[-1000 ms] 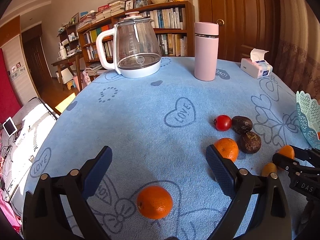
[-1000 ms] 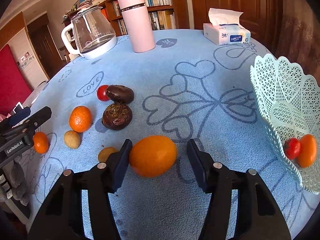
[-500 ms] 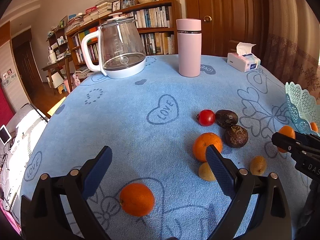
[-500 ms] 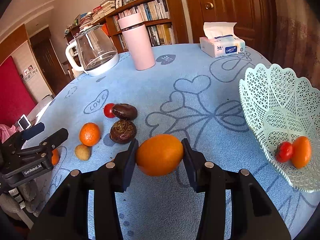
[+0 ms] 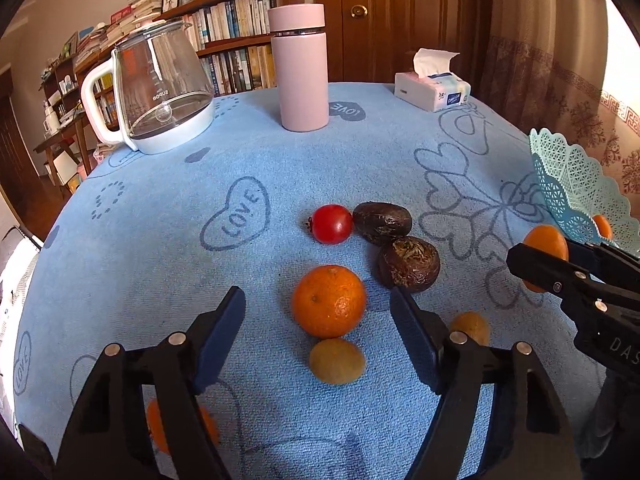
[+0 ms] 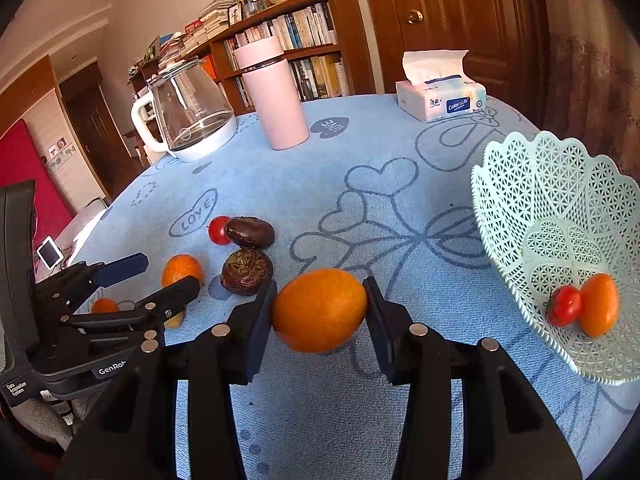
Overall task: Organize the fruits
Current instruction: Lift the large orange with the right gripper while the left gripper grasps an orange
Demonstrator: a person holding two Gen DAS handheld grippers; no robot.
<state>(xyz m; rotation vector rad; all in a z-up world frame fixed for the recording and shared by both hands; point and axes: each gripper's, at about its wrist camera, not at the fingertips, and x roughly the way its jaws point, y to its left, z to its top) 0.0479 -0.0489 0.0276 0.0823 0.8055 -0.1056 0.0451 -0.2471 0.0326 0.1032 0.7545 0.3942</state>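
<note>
Kettle (image 5: 156, 92): glass with a white handle, at the far left of the blue cloth (image 5: 160, 264).
Flask (image 5: 299, 68): pink, upright, just right of the kettle.
Left gripper (image 5: 318, 334): jaws wide apart and holding nothing, low over the near part of the cloth, a fruit cluster ahead of it.
Low orange (image 5: 160, 428): on the cloth under the left gripper's left finger, mostly hidden by it.
Mandarin (image 5: 328, 301): on the cloth between the left gripper's fingertips, touching neither.
Yellow fruit (image 5: 337, 361): small and round, just in front of the mandarin.
Second yellow fruit (image 5: 470, 326): partly behind the left gripper's right finger.
Tomato (image 5: 332, 224): beyond the mandarin, touching the first of two dark wrinkled fruits.
Dark fruits: one (image 5: 382, 223) beside the tomato, the other (image 5: 409, 265) just nearer and to the right.
Right gripper (image 6: 319, 314): clamped on the big orange (image 6: 319, 310), pads pressed on both its sides; the fruit looks lifted clear of the cloth, left of the basket.
Tissue box (image 6: 441, 102): at the far edge of the cloth, right of the flask.
Basket (image 6: 560, 216): pale green lattice, at the right edge of the table, well apart from the fruit cluster.
In the basket: a small tomato (image 6: 563, 306) and an orange fruit (image 6: 599, 310), touching each other.
</note>
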